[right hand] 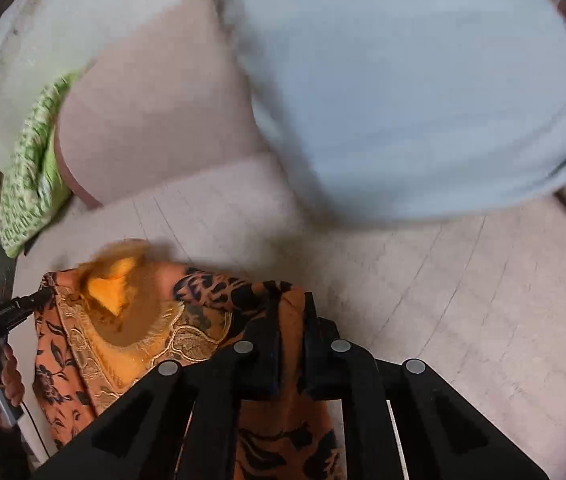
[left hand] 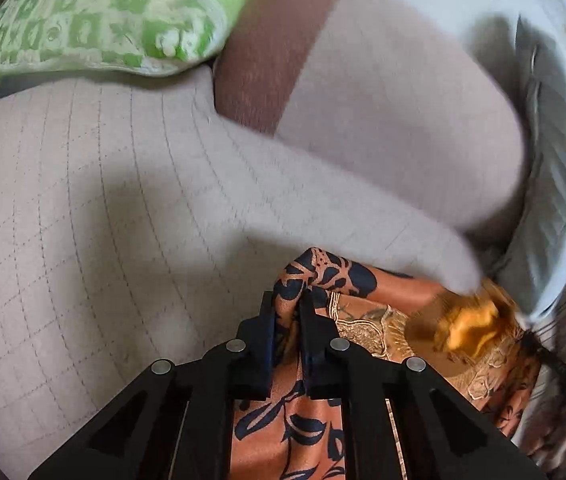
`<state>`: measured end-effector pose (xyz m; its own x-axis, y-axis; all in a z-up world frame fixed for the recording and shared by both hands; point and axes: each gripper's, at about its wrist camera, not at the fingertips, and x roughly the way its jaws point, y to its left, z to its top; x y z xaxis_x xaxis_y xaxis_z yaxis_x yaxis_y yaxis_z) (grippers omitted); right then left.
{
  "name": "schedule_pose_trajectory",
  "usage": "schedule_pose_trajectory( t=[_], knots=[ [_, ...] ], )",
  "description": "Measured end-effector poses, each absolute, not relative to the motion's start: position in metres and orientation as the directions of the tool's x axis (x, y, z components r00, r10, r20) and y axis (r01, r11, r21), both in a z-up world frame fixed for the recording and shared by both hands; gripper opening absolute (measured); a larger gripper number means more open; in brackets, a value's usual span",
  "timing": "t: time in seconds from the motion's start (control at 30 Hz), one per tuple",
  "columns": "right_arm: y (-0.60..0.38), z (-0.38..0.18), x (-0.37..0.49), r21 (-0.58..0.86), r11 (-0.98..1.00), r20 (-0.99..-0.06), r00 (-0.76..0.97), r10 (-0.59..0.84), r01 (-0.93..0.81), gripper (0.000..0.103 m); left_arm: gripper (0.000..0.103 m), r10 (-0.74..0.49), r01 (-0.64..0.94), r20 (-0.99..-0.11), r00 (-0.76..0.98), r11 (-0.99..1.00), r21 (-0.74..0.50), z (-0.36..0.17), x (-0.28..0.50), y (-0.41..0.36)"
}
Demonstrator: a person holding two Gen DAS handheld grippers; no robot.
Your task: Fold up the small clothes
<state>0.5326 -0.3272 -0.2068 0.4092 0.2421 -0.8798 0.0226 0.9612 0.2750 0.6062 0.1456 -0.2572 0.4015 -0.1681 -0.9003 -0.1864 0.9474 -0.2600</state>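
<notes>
On the quilted beige sofa seat point(left hand: 95, 208), with a green patterned cushion point(left hand: 95, 16) at its far end, I see the orange black-leaf garment point(left hand: 295, 420) lying near me. My left hand-held gripper point(left hand: 287, 300) and right hand-held gripper point(right hand: 290, 300) each pinch its cloth.
</notes>
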Motion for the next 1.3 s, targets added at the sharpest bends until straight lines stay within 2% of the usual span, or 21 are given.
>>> schedule_pose_trajectory(
  t=[0.13,0.2,0.27,0.3,0.33,0.37,0.4,0.43,0.47,0.5,0.53,0.63,0.77,0.93,1.13,1.3],
  knots=[
    [-0.333,-0.213,0.542,0.225,0.973,-0.886,0.428,0.181,0.054,0.007,0.009,-0.107,-0.177,-0.916,0.386,0.966,-0.188,-0.276,0.624,0.141],
    [-0.333,-0.239,0.548,0.145,0.987,-0.916,0.387,0.106,0.072,0.008,0.011,-0.073,-0.188,-0.933,0.353,0.971,-0.147,-0.294,0.627,0.139],
    [-0.336,-0.265,0.554,0.139,0.985,-0.938,0.333,0.097,0.103,0.010,0.013,-0.071,-0.180,-0.953,0.296,0.975,-0.129,-0.319,0.631,0.135],
    [-0.336,-0.277,0.554,0.134,0.985,-0.949,0.300,0.096,0.107,0.011,0.015,-0.081,-0.168,-0.942,0.327,0.976,-0.142,-0.313,0.627,0.135],
    [-0.336,-0.274,0.551,0.131,0.987,-0.944,0.317,0.094,0.096,0.023,0.015,-0.117,-0.165,-0.929,0.351,0.969,-0.184,-0.302,0.621,0.139],
    [-0.337,-0.263,0.545,0.158,0.984,-0.936,0.329,0.122,0.085,0.027,0.015,-0.152,-0.162,-0.912,0.380,0.960,-0.228,-0.291,0.614,0.143],
    [-0.340,-0.246,0.533,0.220,0.973,-0.917,0.353,0.183,0.068,0.034,0.021,-0.189,-0.154,-0.888,0.419,0.949,-0.274,-0.277,0.601,0.148],
    [-0.341,-0.230,0.520,0.264,0.963,-0.895,0.384,0.227,0.046,0.047,0.038,-0.210,-0.145,-0.868,0.449,0.942,-0.303,-0.263,0.588,0.155],
    [-0.342,-0.217,0.507,0.284,0.958,-0.878,0.411,0.246,0.034,0.055,0.049,-0.204,-0.143,-0.857,0.473,0.942,-0.303,-0.248,0.567,0.164],
    [-0.344,-0.198,0.484,0.292,0.956,-0.856,0.452,0.251,0.021,0.072,0.061,-0.175,-0.152,-0.854,0.490,0.948,-0.281,-0.238,0.546,0.172],
    [-0.344,-0.186,0.462,0.297,0.955,-0.837,0.484,0.255,0.009,0.081,0.061,-0.134,-0.153,-0.836,0.532,0.956,-0.251,-0.226,0.516,0.182],
    [-0.345,-0.172,0.383,0.360,0.932,-0.794,0.512,0.328,-0.038,0.081,0.061,-0.031,-0.222,-0.845,0.534,0.959,-0.176,-0.222,0.438,0.200],
    [-0.330,-0.195,0.290,0.461,0.887,-0.783,0.465,0.413,-0.010,0.081,0.060,0.008,-0.309,-0.891,0.455,0.939,-0.149,-0.252,0.337,0.203],
    [-0.321,-0.209,0.215,0.490,0.870,-0.813,0.386,0.436,0.049,0.076,0.060,-0.029,-0.325,-0.923,0.384,0.931,-0.164,-0.270,0.241,0.179],
    [-0.356,-0.174,0.178,0.457,0.888,-0.831,0.379,0.408,0.046,0.077,0.061,-0.019,-0.324,-0.918,0.396,0.932,-0.159,-0.245,0.199,0.166],
    [-0.361,-0.206,0.163,0.396,0.911,-0.897,0.258,0.359,0.112,0.073,0.059,-0.111,-0.343,-0.961,0.255,0.918,-0.197,-0.242,0.196,0.173]
  ],
)
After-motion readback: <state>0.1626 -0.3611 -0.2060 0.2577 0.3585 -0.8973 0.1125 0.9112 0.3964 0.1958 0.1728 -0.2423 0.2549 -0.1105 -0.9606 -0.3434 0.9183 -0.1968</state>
